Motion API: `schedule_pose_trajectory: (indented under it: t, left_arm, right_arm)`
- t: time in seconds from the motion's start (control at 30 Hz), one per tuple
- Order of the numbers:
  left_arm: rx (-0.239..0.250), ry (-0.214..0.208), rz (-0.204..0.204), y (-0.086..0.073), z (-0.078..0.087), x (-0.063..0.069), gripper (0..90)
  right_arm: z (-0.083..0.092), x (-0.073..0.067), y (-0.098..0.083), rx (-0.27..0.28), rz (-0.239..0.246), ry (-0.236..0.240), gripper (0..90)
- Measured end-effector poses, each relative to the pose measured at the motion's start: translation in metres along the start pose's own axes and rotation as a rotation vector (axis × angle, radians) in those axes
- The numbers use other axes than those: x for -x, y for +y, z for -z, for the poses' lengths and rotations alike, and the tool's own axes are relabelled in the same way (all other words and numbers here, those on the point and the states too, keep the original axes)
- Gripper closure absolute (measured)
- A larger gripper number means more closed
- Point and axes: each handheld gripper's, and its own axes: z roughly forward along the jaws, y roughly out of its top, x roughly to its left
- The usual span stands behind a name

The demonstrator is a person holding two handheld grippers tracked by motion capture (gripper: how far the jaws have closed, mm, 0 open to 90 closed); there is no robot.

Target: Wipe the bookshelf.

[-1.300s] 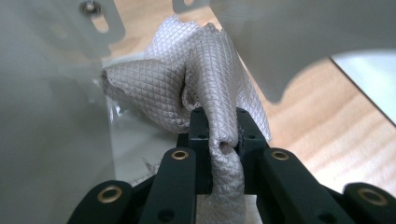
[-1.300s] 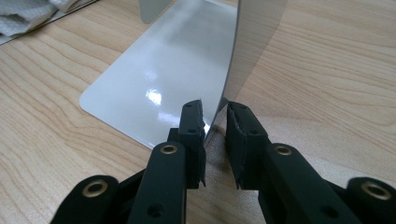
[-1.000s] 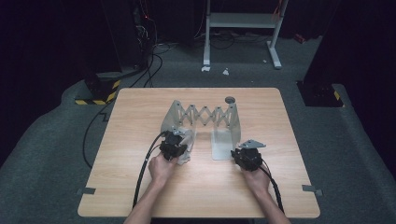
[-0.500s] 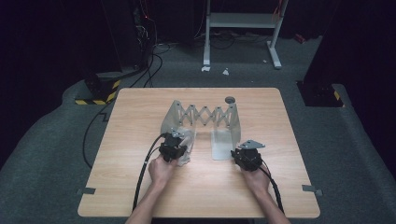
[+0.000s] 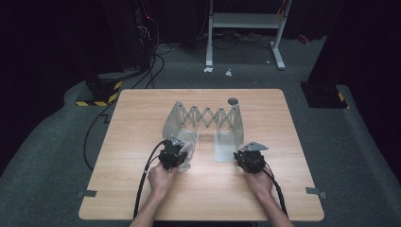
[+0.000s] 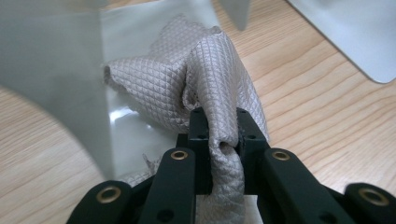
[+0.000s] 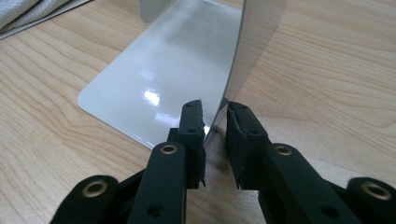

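Cloth (image 6: 205,79), bunched, long axis running away from the left gripper (image 6: 219,126), whose fingers pinch it.

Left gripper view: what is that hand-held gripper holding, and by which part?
The left hand-held gripper is shut on a bunched fold of the grey quilted cloth, pinched near the cloth's closer end.

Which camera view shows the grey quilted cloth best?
The left gripper view: the cloth is close, its diamond pattern is sharp, and the left gripper jaws pinch a fold of it. The high view shows it small and pale beside the metal rack. The right gripper view catches a pale corner that may be it.
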Motion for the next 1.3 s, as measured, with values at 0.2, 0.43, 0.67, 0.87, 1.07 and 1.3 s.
schedule_pose_trajectory:
  t: [0.2, 0.43, 0.67, 0.87, 1.07, 1.3]
  left_arm:
    - [-0.002, 0.016, 0.022, -0.002, 0.002, -0.006, 79.8]
    - [0.009, 0.062, 0.059, -0.006, 0.006, -0.016, 80.0]
    - [0.046, 0.06, 0.056, -0.003, 0.009, -0.015, 80.0]
    - [0.088, 0.06, 0.059, -0.003, 0.018, -0.012, 80.1]
    - [0.113, 0.067, 0.074, -0.006, 0.023, -0.014, 80.2]
    - [0.116, 0.07, 0.109, -0.011, 0.023, -0.018, 80.1]
  right_arm:
    - [0.0, 0.0, 0.0, -0.002, -0.008, 0.003, 76.8]
    - [0.0, 0.0, 0.0, 0.0, -0.003, 0.003, 76.9]
    - [0.0, 0.0, 0.0, 0.0, 0.0, 0.0, 76.9]
    - [0.0, 0.0, 0.0, 0.0, -0.001, -0.001, 77.0]
    - [0.0, 0.0, 0.0, 0.0, 0.0, 0.002, 76.9]
    - [0.0, 0.0, 0.0, 0.0, -0.001, 0.002, 77.0]
